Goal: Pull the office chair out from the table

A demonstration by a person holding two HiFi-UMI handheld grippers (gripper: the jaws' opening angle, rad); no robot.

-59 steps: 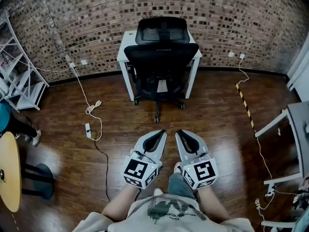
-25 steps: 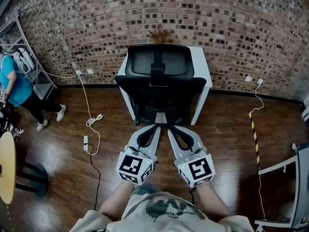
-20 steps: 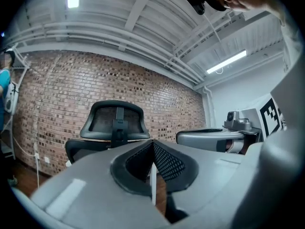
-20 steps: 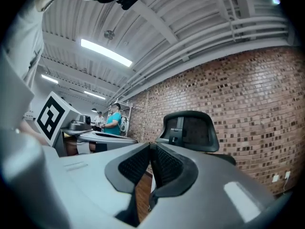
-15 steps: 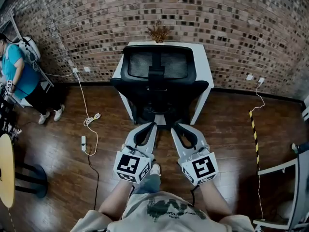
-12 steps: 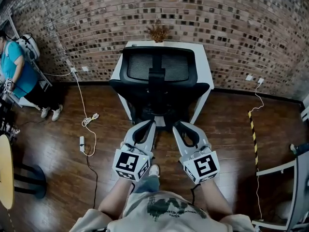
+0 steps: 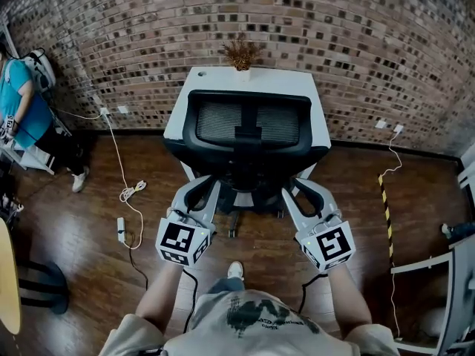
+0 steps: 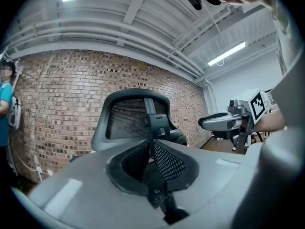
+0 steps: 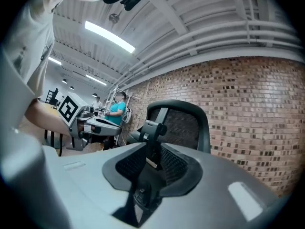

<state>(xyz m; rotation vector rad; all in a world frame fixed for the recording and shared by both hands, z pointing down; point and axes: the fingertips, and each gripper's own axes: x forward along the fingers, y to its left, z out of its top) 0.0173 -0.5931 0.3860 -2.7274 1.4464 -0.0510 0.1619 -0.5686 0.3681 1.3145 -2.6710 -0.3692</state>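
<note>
Two risks: your left gripper (image 7: 202,185), jaws together and empty, may skid off the black mesh-backed office chair (image 7: 249,121) tucked under the white table (image 7: 286,78); your right gripper (image 7: 298,185), jaws just parting on nothing, may close short of it.

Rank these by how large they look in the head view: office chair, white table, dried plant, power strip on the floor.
1. office chair, though it is nearer and hides part of the table, so this is unsure
2. white table
3. dried plant
4. power strip
</note>
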